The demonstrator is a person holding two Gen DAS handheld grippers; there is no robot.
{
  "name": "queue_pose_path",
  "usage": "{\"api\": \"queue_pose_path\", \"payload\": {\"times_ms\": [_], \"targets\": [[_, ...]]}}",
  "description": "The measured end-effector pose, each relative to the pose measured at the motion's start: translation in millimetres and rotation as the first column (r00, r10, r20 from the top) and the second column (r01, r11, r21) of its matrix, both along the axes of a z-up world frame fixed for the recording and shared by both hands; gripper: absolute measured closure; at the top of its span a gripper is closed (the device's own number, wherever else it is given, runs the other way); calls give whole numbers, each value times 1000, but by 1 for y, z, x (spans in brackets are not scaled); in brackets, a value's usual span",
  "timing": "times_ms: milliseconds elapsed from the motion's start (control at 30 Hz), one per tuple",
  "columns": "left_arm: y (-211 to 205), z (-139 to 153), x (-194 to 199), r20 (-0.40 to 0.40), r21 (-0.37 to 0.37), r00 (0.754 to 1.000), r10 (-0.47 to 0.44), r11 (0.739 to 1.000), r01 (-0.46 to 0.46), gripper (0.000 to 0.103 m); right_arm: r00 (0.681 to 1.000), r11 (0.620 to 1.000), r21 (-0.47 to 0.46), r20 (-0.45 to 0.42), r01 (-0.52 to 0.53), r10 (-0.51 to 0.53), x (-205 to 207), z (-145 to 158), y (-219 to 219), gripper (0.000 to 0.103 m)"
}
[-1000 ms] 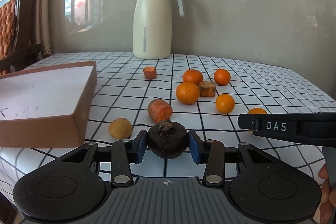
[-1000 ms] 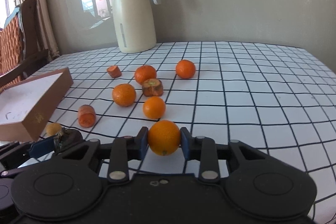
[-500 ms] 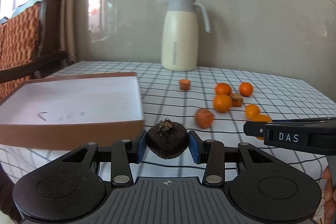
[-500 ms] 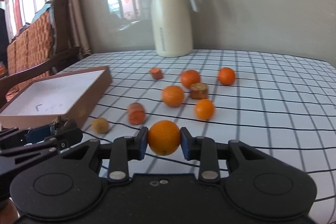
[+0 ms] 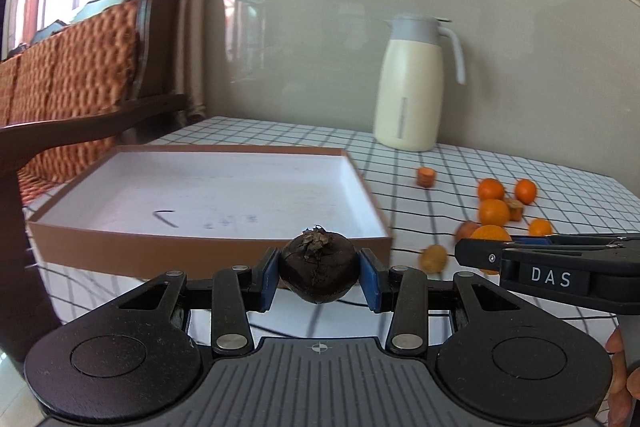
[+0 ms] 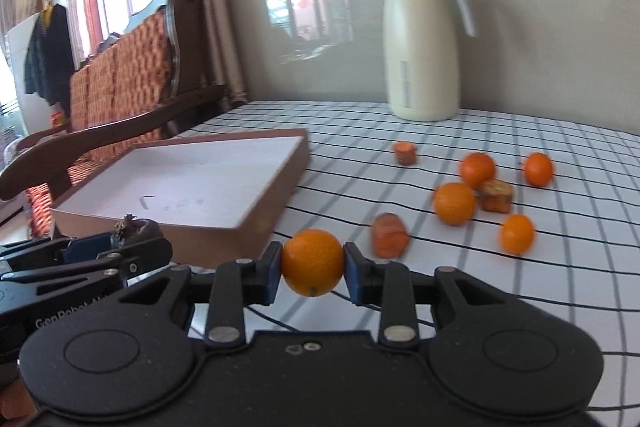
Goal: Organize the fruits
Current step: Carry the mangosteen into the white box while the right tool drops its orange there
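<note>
My left gripper (image 5: 319, 277) is shut on a dark mangosteen (image 5: 318, 273), held just before the near wall of the shallow brown box (image 5: 208, 247) with a white inside. My right gripper (image 6: 313, 269) is shut on an orange (image 6: 313, 262), held above the table to the right of the box (image 6: 224, 227). The right gripper shows in the left wrist view (image 5: 472, 253) beside the left one. Several oranges (image 6: 454, 203) and carrot pieces (image 6: 389, 235) lie on the checked tablecloth to the right. A small yellow fruit (image 5: 433, 258) lies near the box corner.
A cream thermos jug (image 5: 412, 87) stands at the back of the table. A wooden chair with orange woven cushions (image 5: 80, 75) stands left of the table, close to the box. The table edge runs along the left.
Both grippers have swung left with their fruits held. The box has come from the left edge into the middle of both views, and the loose oranges have shifted right.
</note>
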State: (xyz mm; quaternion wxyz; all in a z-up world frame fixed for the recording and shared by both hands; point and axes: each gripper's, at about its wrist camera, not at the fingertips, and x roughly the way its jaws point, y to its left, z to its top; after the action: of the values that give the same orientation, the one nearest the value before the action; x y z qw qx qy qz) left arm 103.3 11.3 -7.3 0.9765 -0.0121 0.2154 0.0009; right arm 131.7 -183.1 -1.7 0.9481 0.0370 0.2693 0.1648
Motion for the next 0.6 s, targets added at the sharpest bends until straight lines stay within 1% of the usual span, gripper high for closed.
{"api": "queue_pose_path", "payload": {"times_ms": [333,600], "targets": [[43,-1,-6,-3,-6,996,92,996,-92,61,994,994,21,1,-112,112,5,-1,44,79],[73,-6,-12,-7,-10,987,162,987,-162,61,984,983,34,13,-181,180,9,-2,74,79]]}}
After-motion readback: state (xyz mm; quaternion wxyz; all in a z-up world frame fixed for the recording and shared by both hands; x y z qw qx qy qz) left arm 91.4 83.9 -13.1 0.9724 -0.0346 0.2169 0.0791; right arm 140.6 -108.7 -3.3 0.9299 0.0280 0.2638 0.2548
